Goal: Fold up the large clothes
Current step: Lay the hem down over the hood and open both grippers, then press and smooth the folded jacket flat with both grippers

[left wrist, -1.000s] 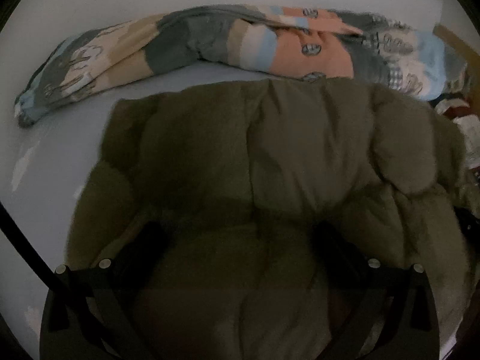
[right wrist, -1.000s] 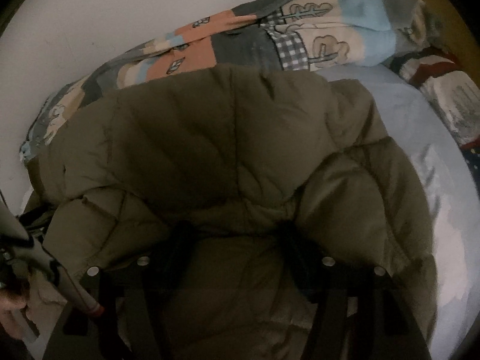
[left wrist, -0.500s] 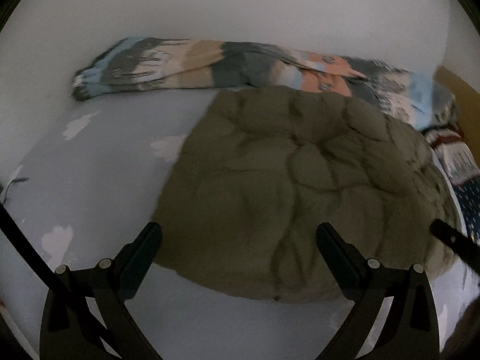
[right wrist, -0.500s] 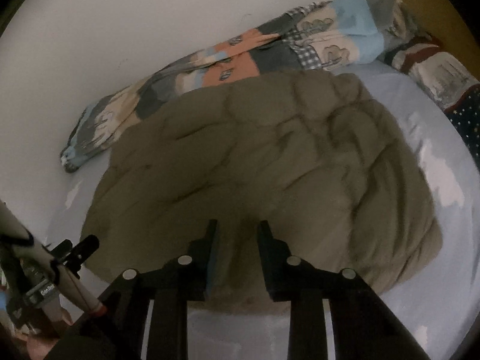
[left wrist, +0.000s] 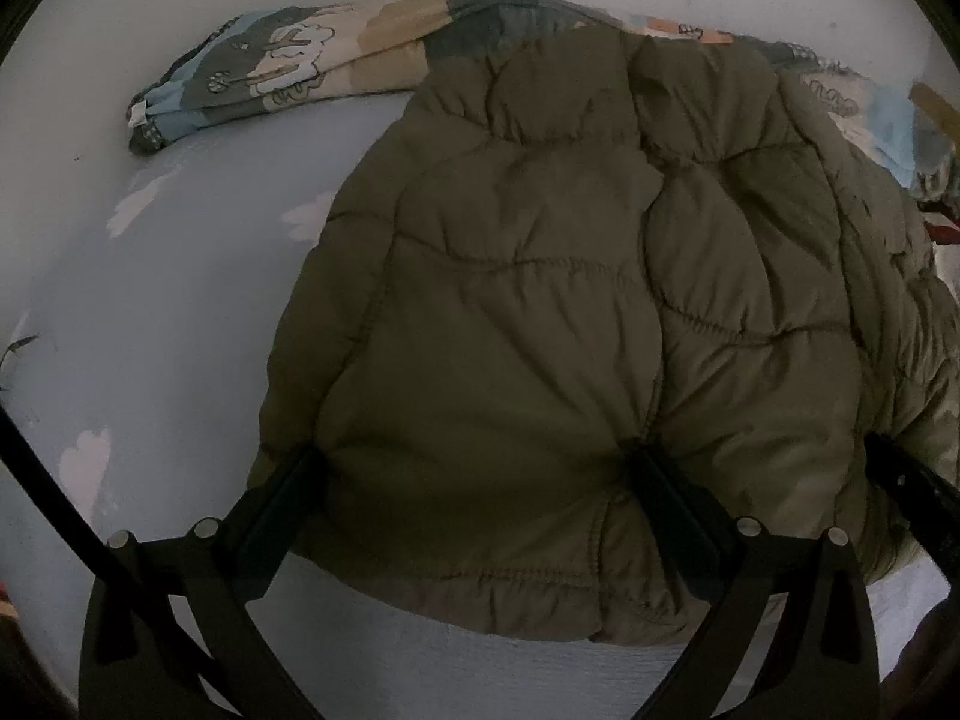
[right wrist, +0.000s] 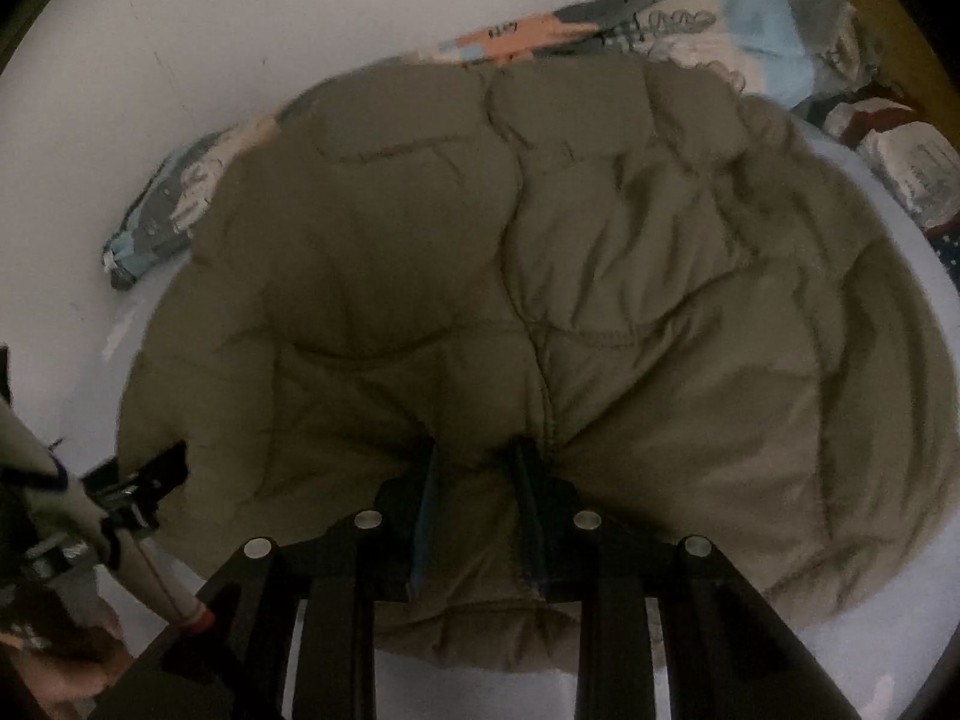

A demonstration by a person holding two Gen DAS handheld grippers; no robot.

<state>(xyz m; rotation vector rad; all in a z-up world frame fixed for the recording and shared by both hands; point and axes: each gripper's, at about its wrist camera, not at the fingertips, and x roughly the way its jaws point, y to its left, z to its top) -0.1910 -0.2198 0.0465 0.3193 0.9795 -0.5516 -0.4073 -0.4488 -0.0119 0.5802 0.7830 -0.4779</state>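
Your right hand-held gripper (right wrist: pixel 475 450) has just been closing, and its jaws now stand narrow with a fold of the jacket's (left wrist: pixel 540 300) near hem pinched between them. Your left hand-held gripper (left wrist: pixel 474 462) is released: its jaws stand wide, straddling the hem's left corner, one finger at the jacket's edge and the other sunk into the padding, with no squeeze that shows.

Half a second ago both grippers stood back from the jacket, which lay free on the bed (left wrist: pixel 180 300); now both are on its near edge. That suggests a new grasp is being set up for another fold, with only the right side secured so far. Closing the left looks like the step still to come before any lift.

The olive quilted jacket lies spread on the pale blue bed, its far edge touching the patterned blanket (left wrist: pixel 288 66) along the wall.

No brand or label shows on the jacket. The blanket carries cartoon prints; any lettering there is too small to read.
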